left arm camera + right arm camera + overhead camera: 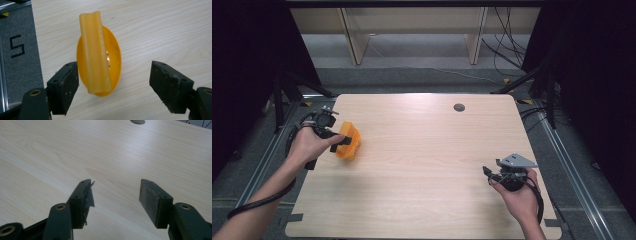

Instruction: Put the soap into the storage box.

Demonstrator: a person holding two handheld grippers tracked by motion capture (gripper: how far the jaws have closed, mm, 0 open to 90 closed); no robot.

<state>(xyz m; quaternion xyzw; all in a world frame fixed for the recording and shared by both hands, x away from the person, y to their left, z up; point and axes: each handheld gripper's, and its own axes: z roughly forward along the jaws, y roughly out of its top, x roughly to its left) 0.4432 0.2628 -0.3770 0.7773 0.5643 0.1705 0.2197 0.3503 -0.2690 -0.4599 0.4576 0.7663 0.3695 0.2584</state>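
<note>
Your left claw (113, 87) is wide apart over the orange bowl (113, 53), which sits at the left side of the table (422, 150) with a yellow stick (95, 50) lying across its top. The bowl looks light, hard and a bit slippery, and the stick could roll off, so I think you should grab the thin rim. Your right claw (115, 200) is apart too, low on the right, holding nothing.

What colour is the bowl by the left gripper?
Orange-yellow bowl; the left gripper view shows it best.
</note>
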